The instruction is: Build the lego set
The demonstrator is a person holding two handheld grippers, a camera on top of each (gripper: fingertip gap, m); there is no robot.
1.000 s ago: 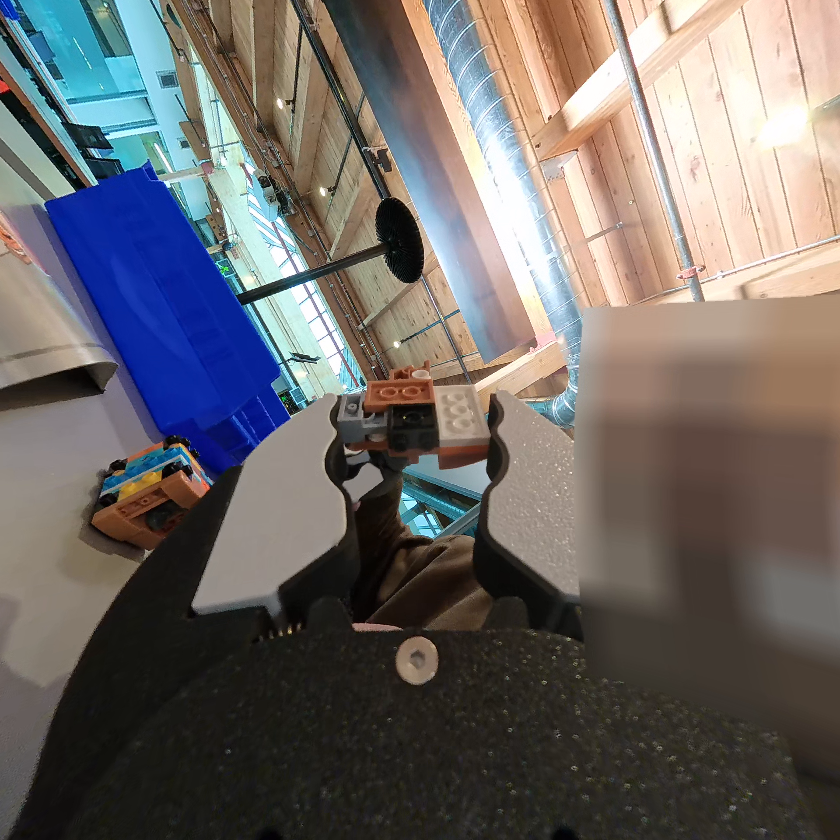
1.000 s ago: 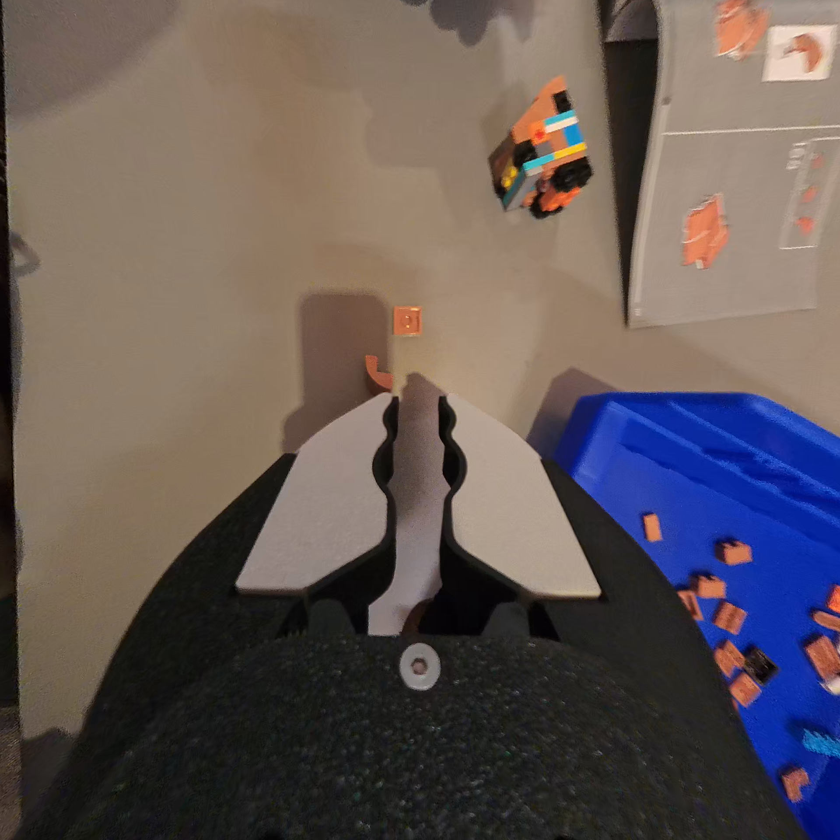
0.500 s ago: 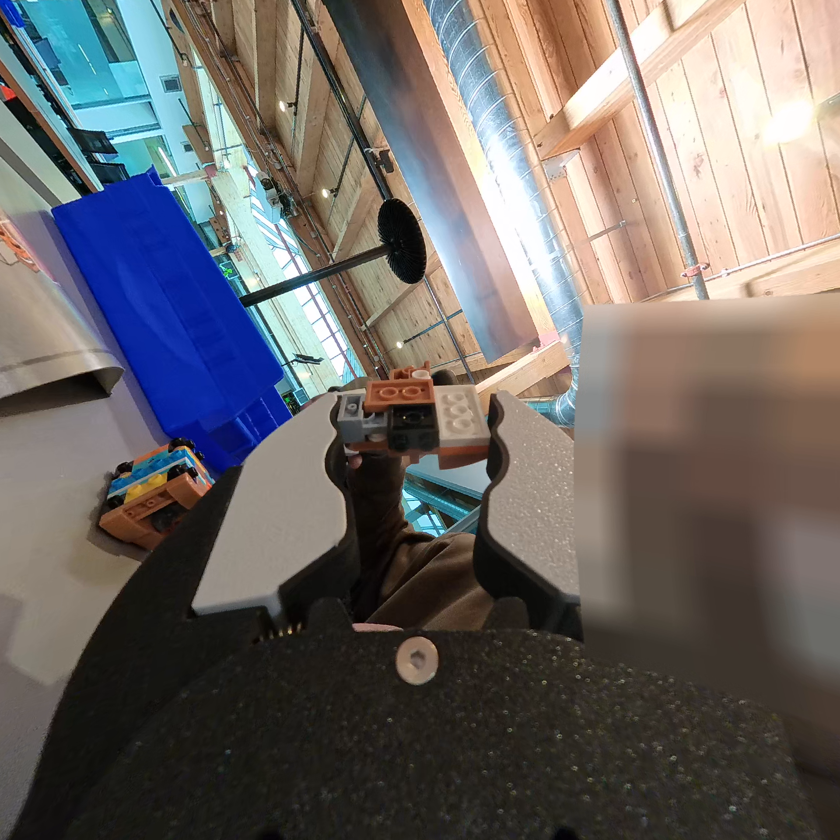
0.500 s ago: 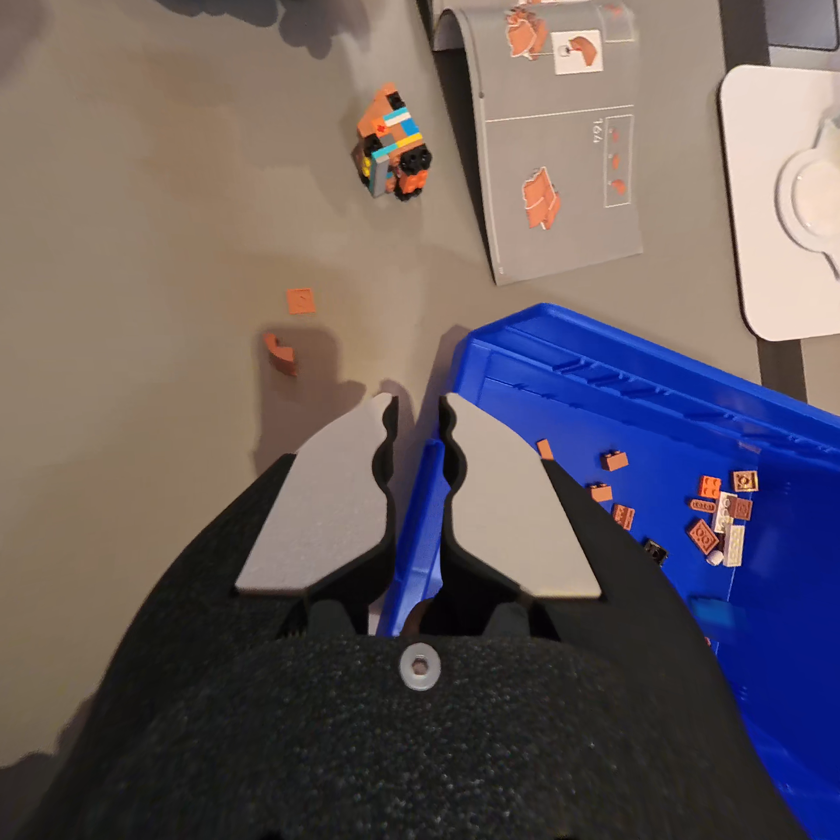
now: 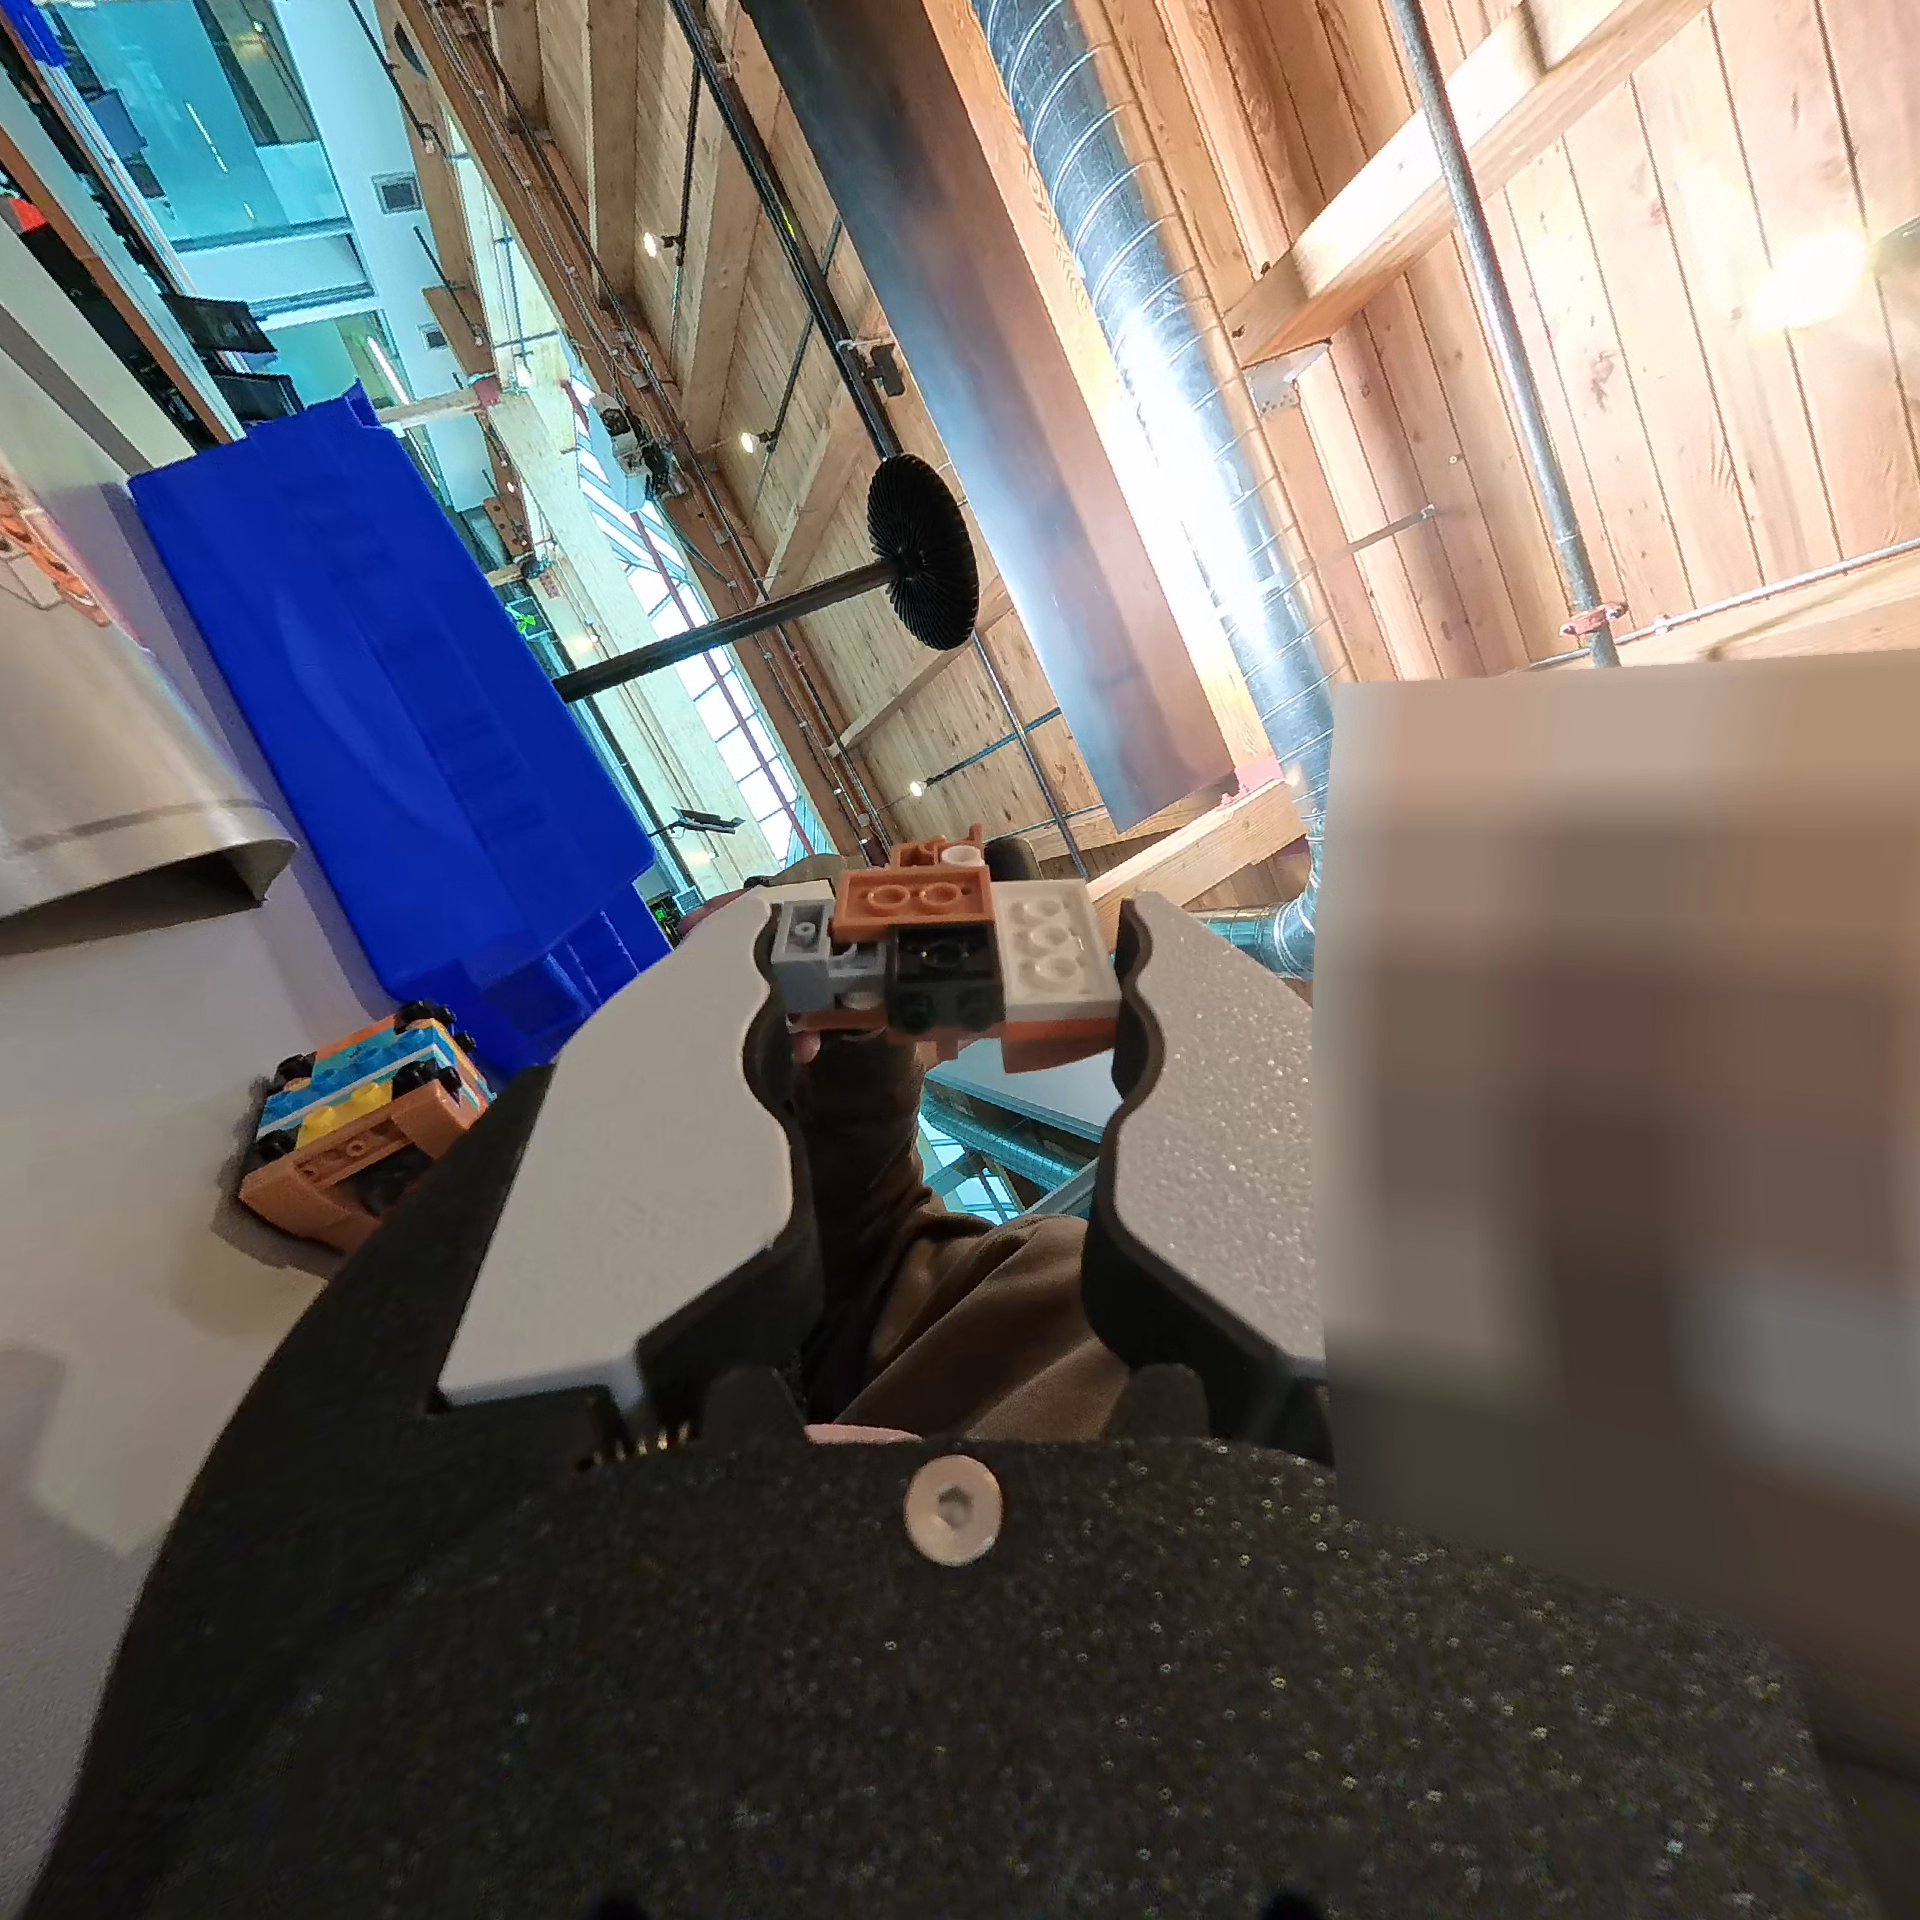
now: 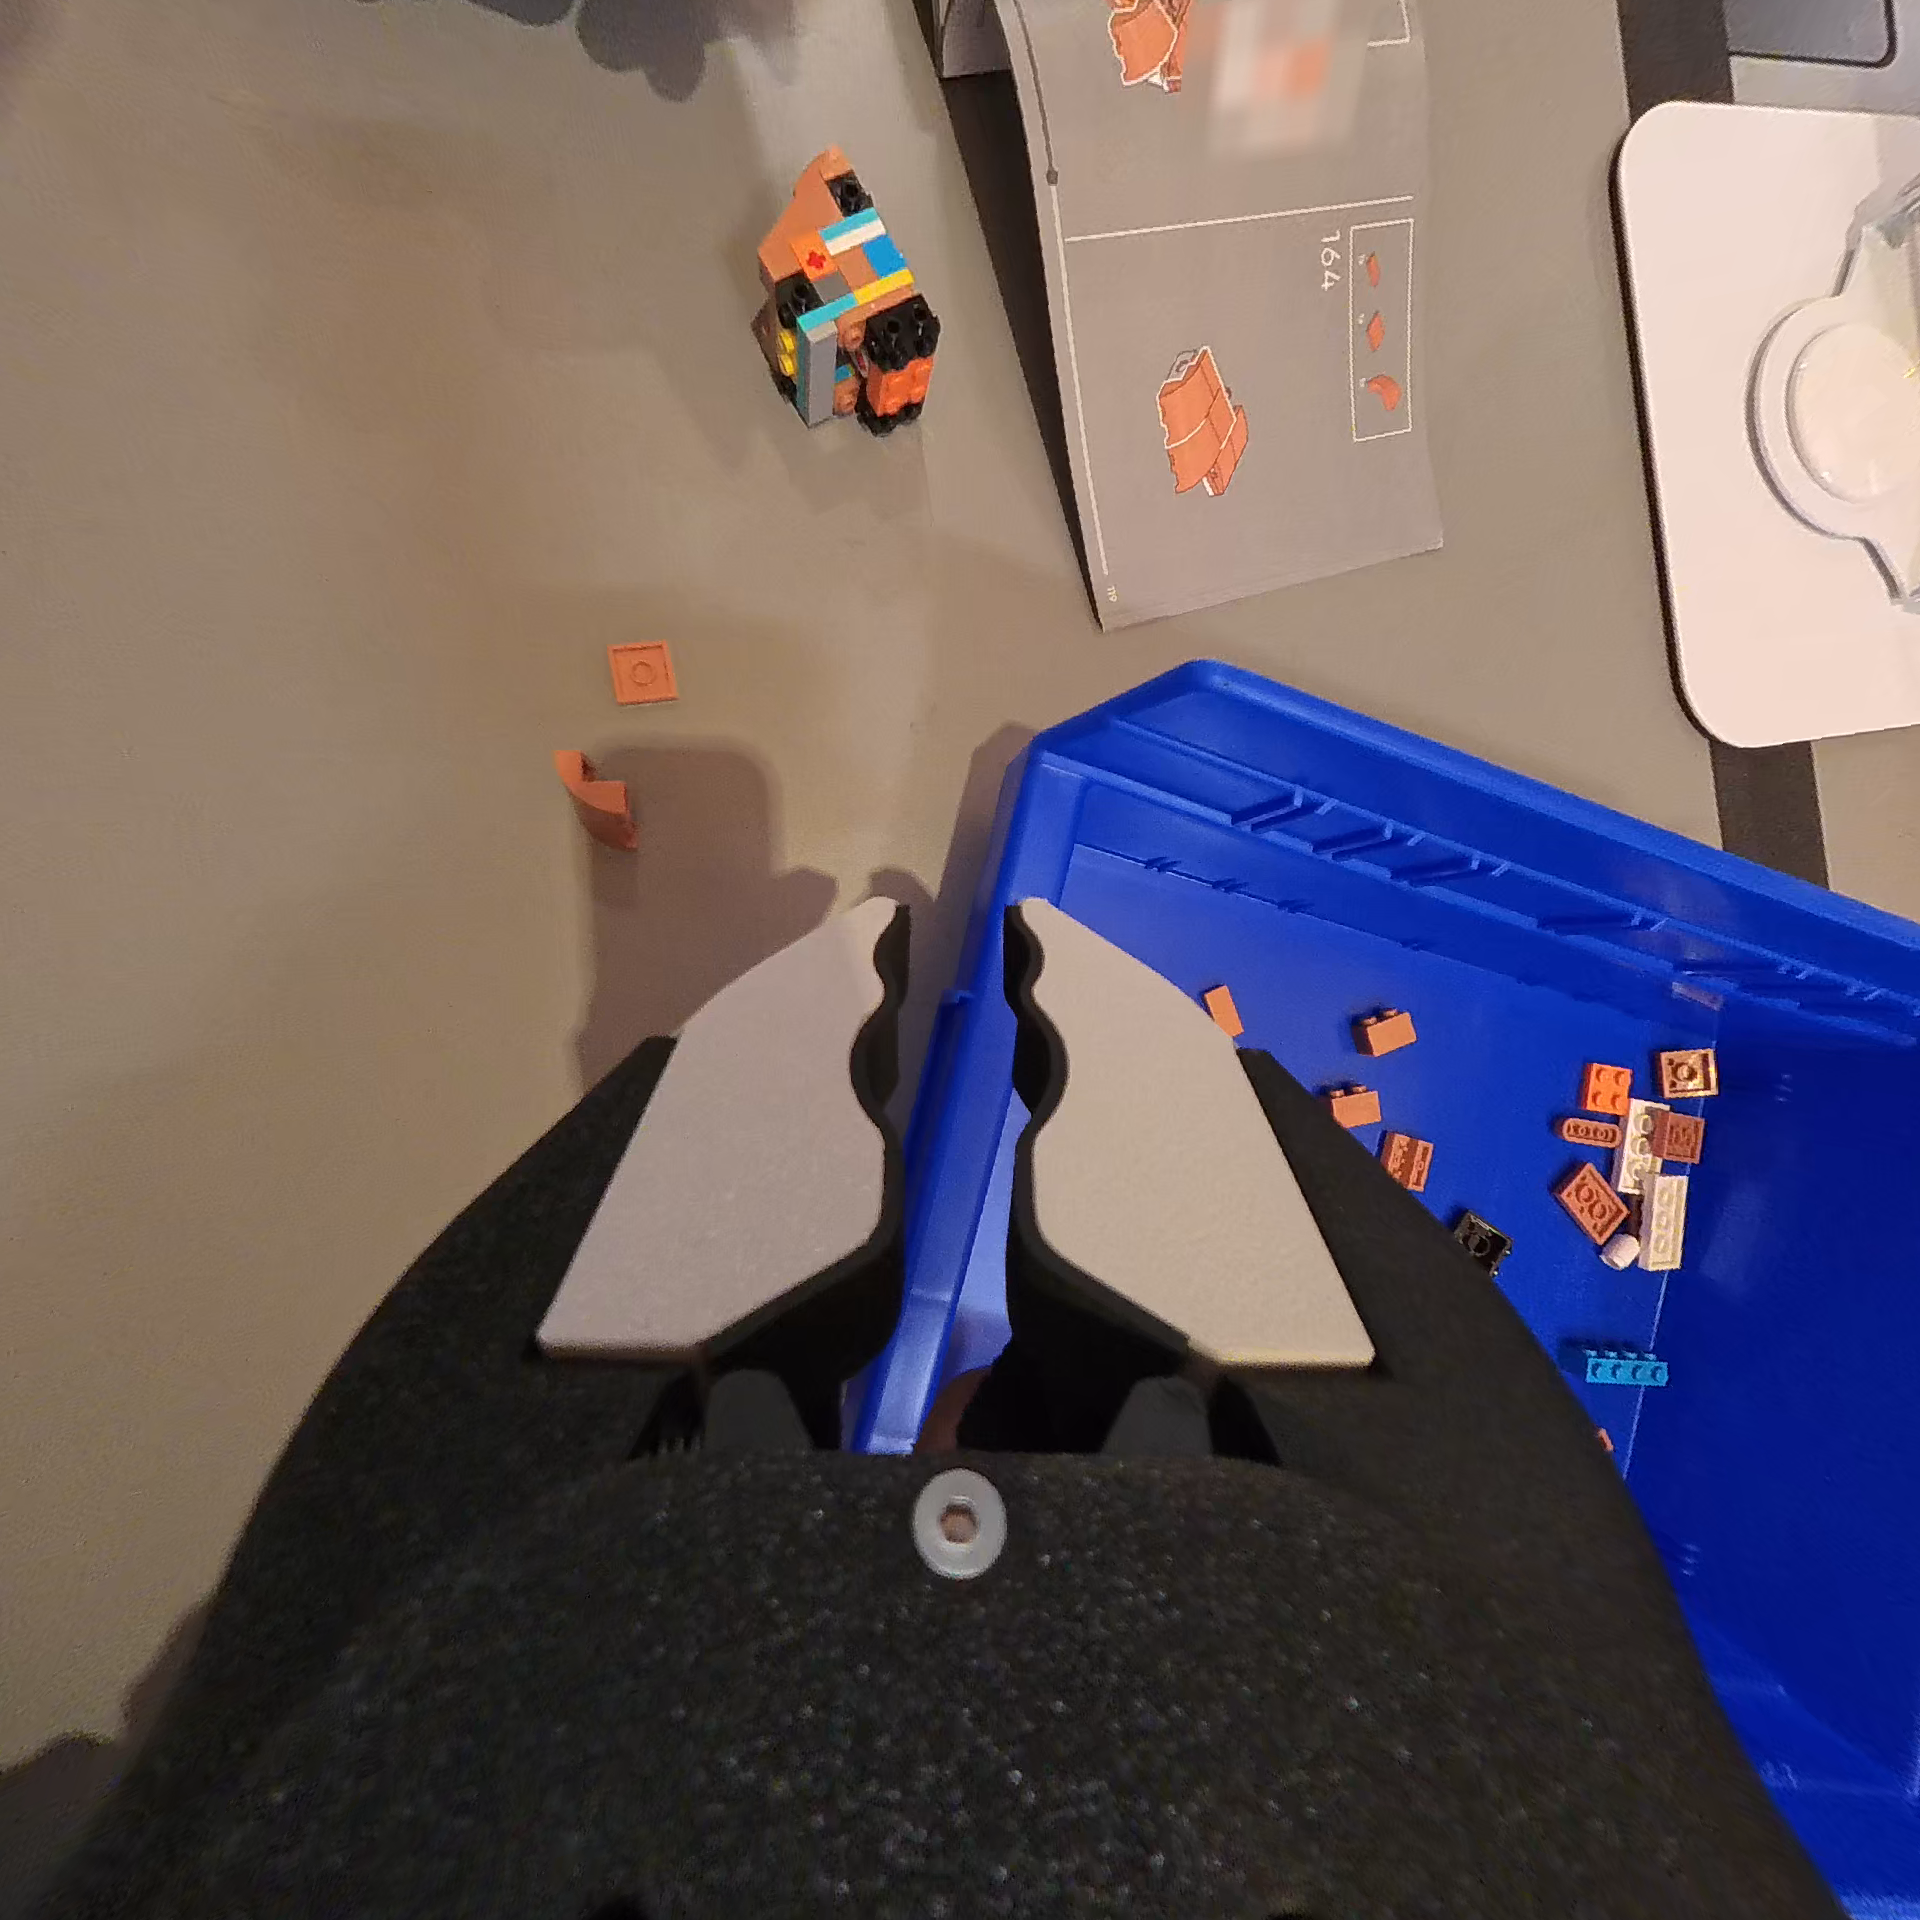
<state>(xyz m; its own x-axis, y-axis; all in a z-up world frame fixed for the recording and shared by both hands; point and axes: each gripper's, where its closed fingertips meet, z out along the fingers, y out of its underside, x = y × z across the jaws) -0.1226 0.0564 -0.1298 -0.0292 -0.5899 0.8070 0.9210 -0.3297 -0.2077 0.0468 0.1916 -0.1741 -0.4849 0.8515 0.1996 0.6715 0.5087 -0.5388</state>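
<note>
Lego sub-build [image 5: 940,961] sits clamped in the left tongs [image 5: 943,971], raised off the tabletop [image 6: 260,468] with studs facing out, likely so the next piece can press on. Right tongs [image 6: 954,914] hang empty, narrowly parted, over the blue bin's [image 6: 1351,831] rim, apparently hunting among loose bricks [image 6: 1626,1153]. Beyond lie a curved piece [image 6: 597,798], a flat tile [image 6: 642,673], the finished chunk [image 6: 847,301] and the manual [image 6: 1247,312].

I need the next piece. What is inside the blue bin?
The blue bin holds loose bricks: mostly orange, some white, one black, one light blue. The right gripper covers its near corner.
</note>
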